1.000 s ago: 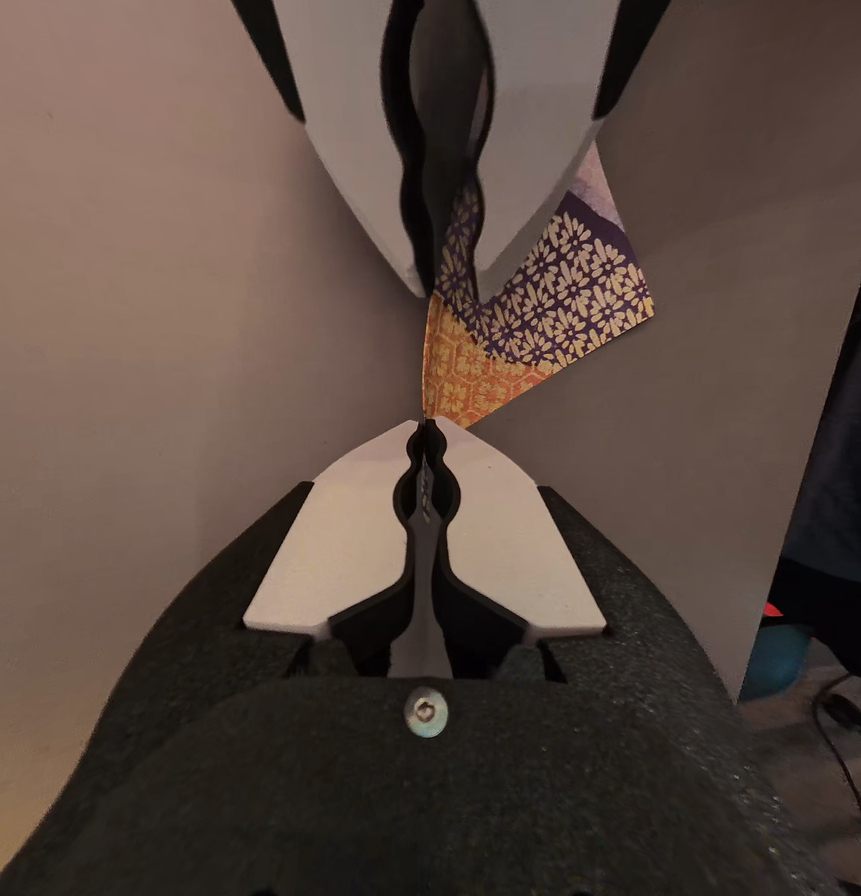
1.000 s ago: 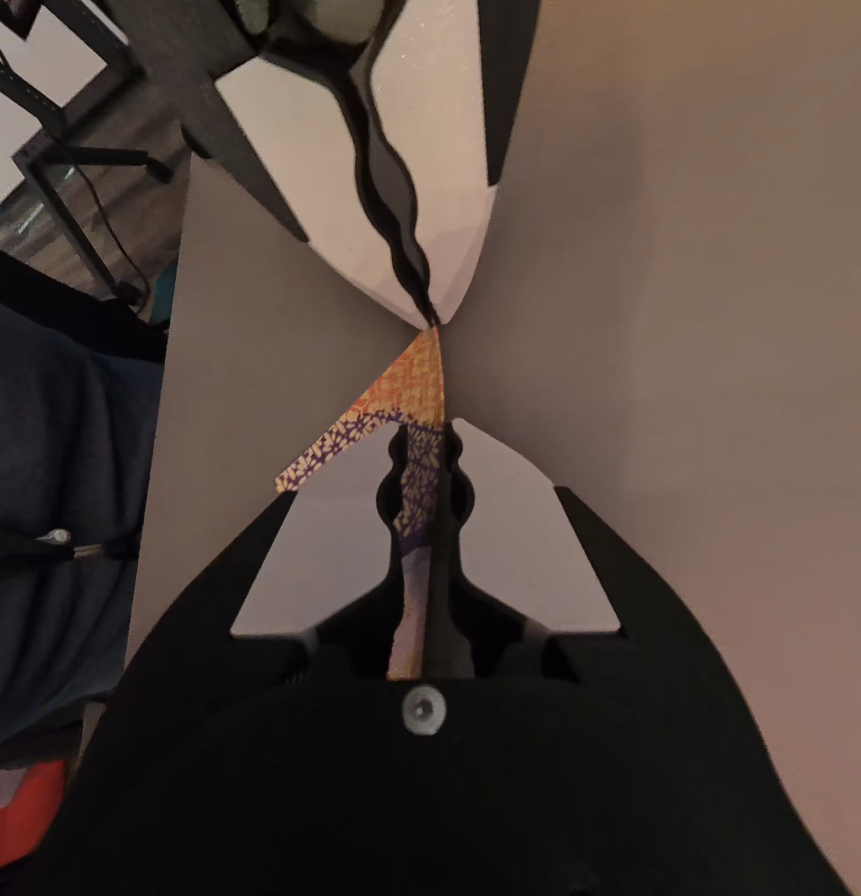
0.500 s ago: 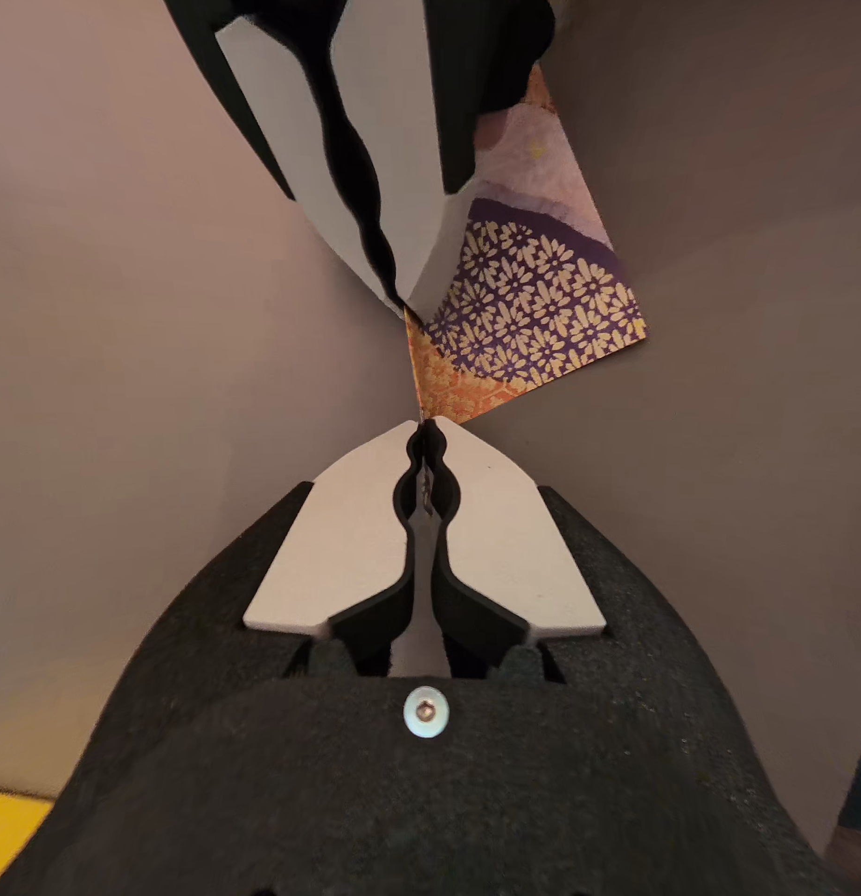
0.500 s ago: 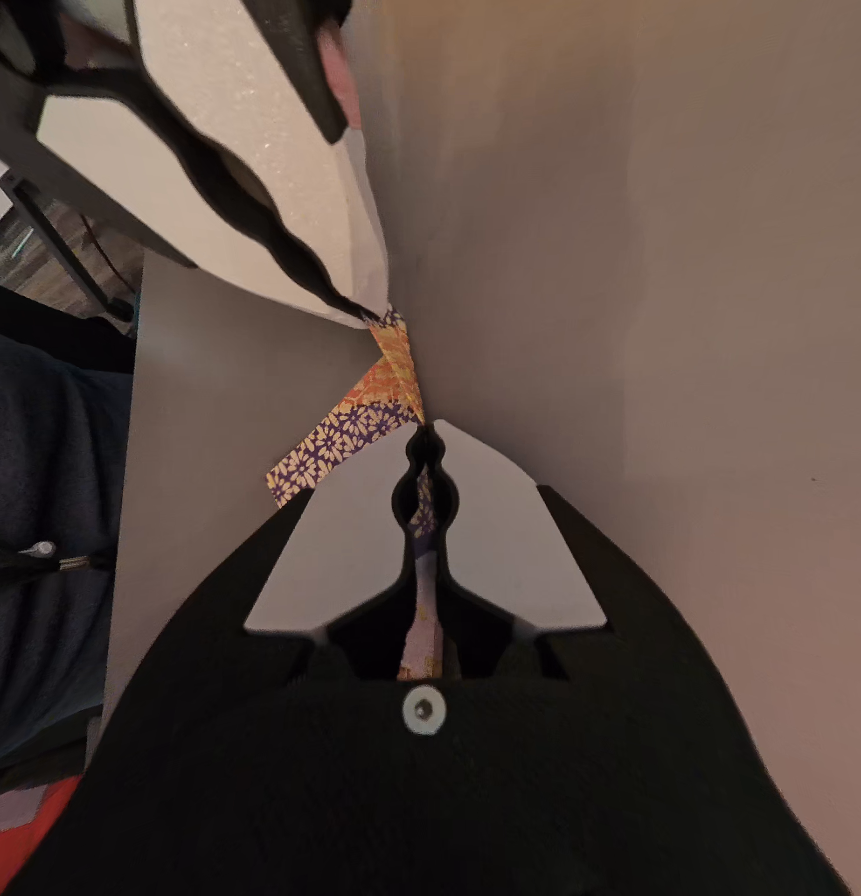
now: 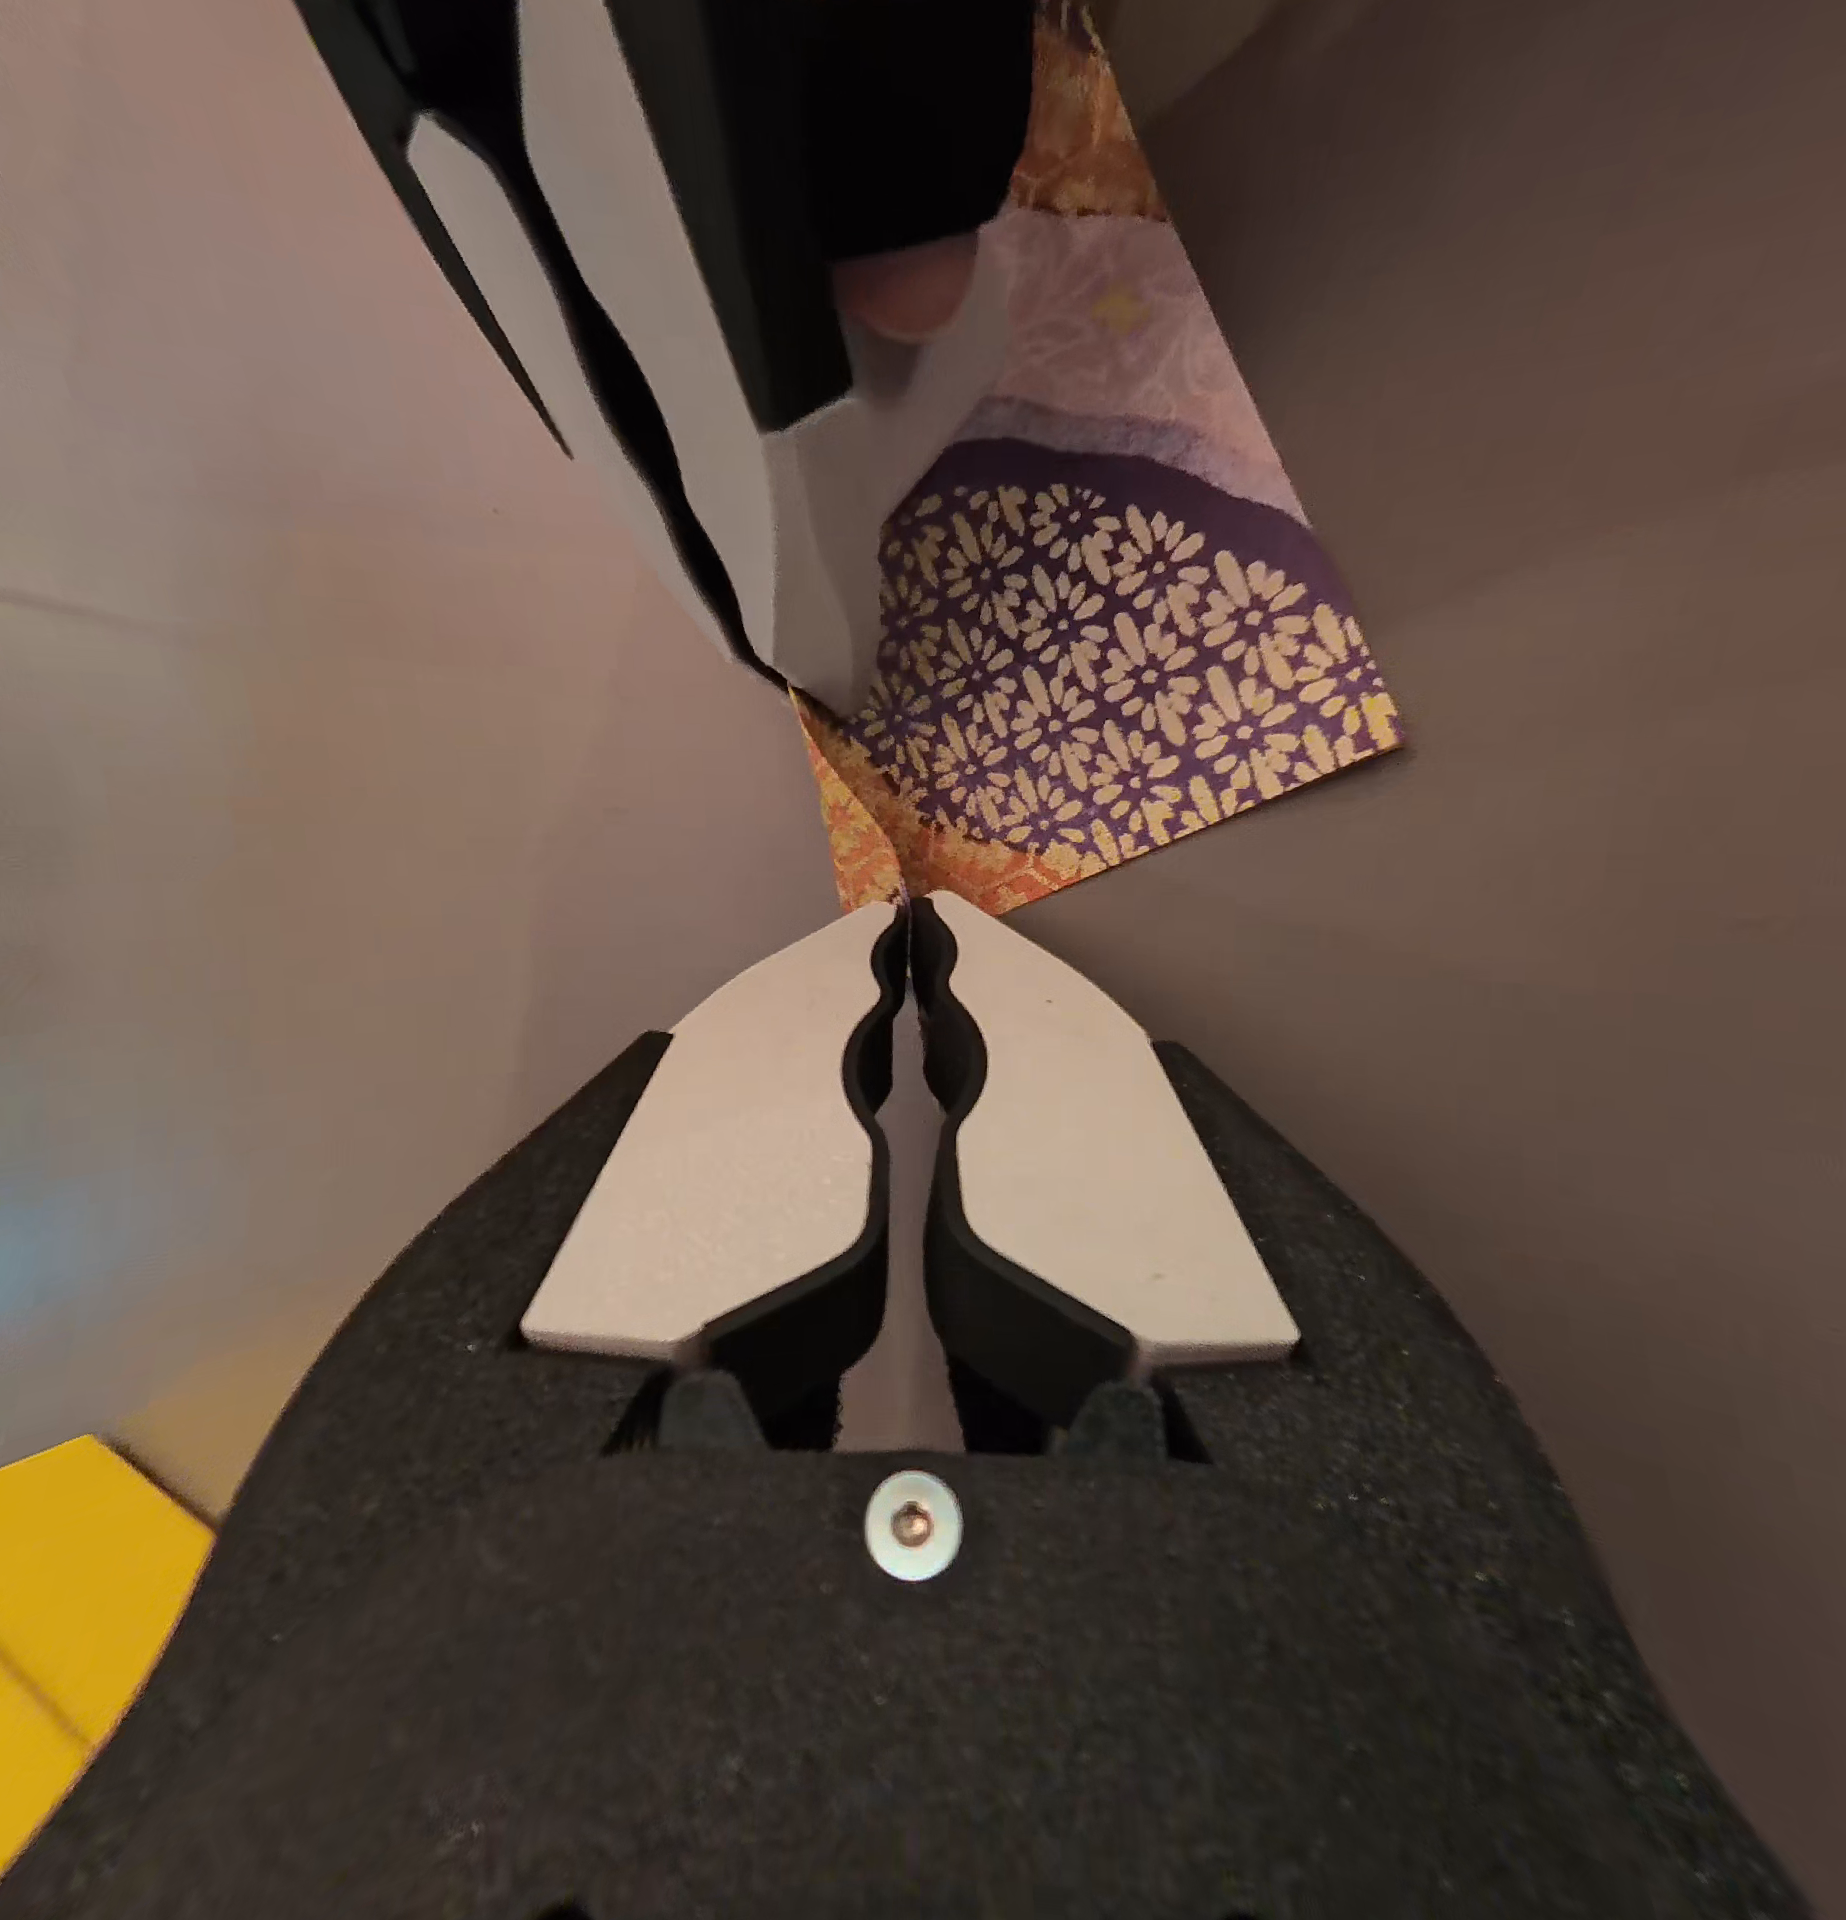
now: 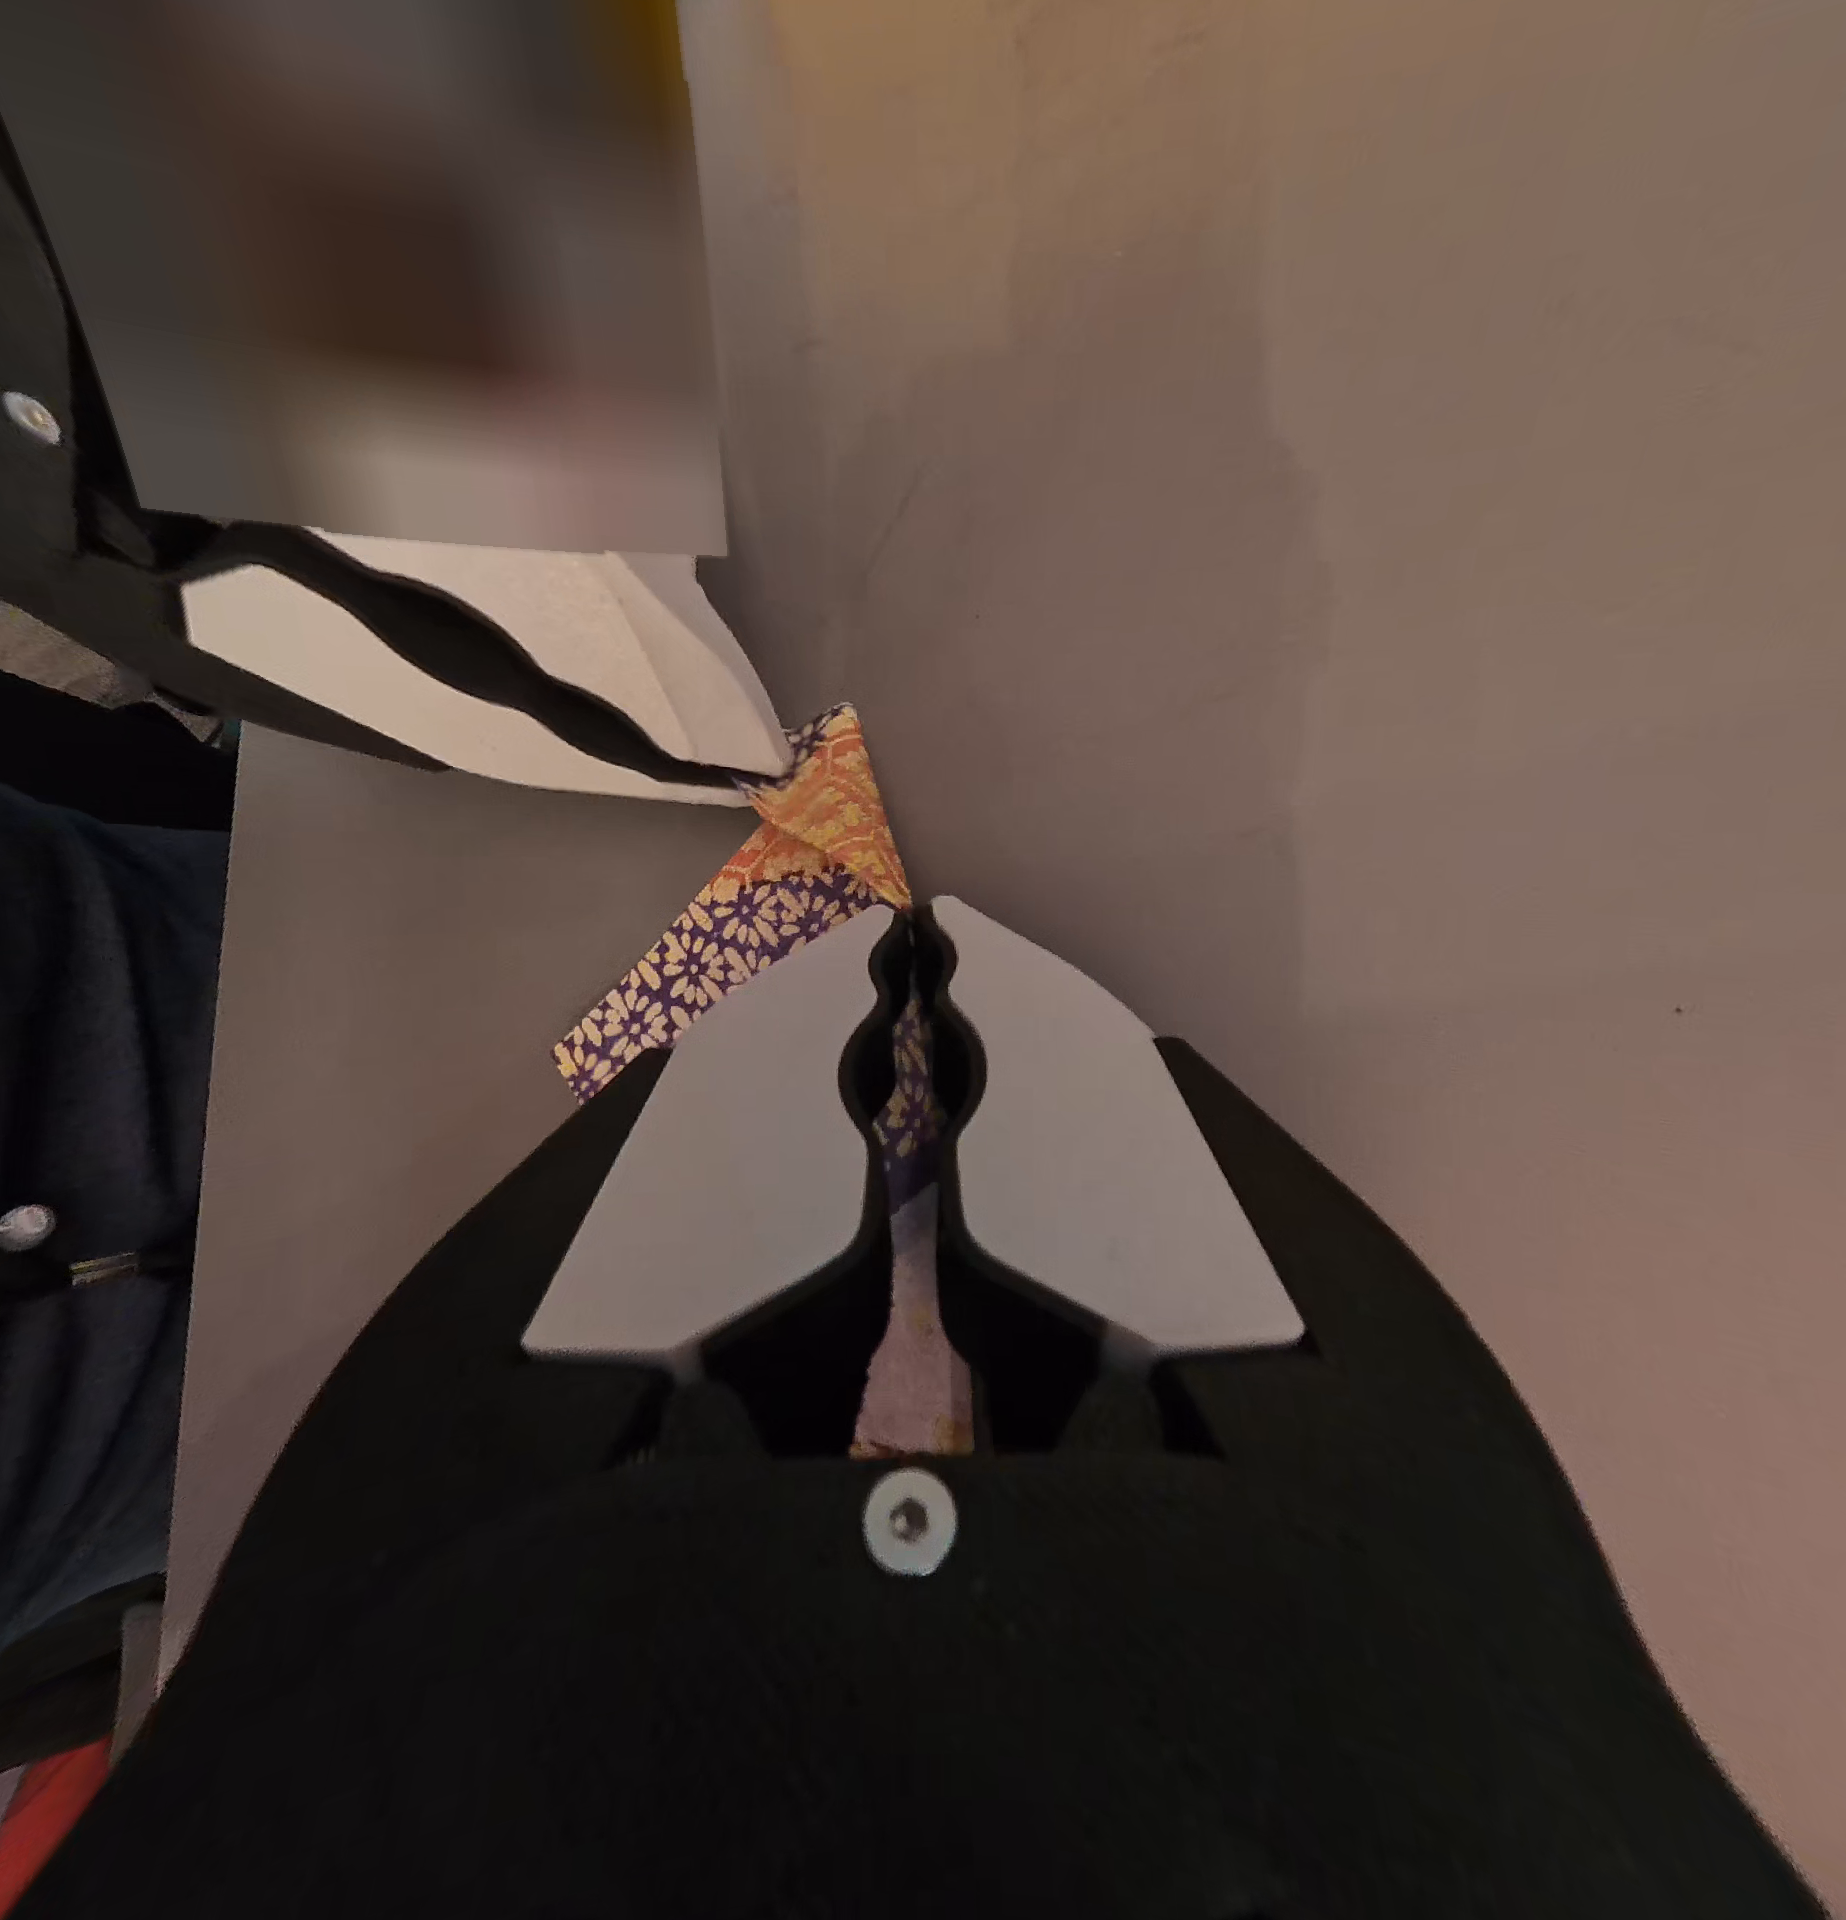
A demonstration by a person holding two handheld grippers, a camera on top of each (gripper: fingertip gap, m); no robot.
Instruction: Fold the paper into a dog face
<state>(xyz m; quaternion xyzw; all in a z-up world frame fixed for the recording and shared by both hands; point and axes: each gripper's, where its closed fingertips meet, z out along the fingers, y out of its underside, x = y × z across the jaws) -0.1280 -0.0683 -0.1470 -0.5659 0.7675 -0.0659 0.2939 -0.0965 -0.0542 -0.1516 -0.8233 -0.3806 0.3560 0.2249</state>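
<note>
The paper [image 5: 1116,675] is a folded sheet patterned in purple with gold flowers, lilac and orange, held above the grey table [image 5: 1573,1039]. My left gripper [image 5: 911,912] is shut on its orange corner. My right gripper [image 5: 771,681] comes in from the top and is shut on the same sheet close by. In the right wrist view my right gripper [image 6: 914,912] is shut with the paper [image 6: 841,805] running back between its fingers. My left gripper [image 6: 761,779] pinches the orange tip from the left. The orange corner is creased between the two grippers.
A yellow object [image 5: 57,1621] lies at the lower left of the left wrist view. A person's dark clothing [image 6: 67,1039] fills the left edge of the right wrist view, past the table edge [image 6: 207,1143]. A red-orange thing [image 6: 25,1839] shows at the bottom left. Spacing between my two grippers at the tips: around 4 cm. About 30 cm separates my left fingertips from the yellow object [image 5: 57,1621].
The two grippers have turned relative to each other while both stay shut on the paper. The orange corner between them has gone from flat to bent over, and more of the sheet's purple face shows.
</note>
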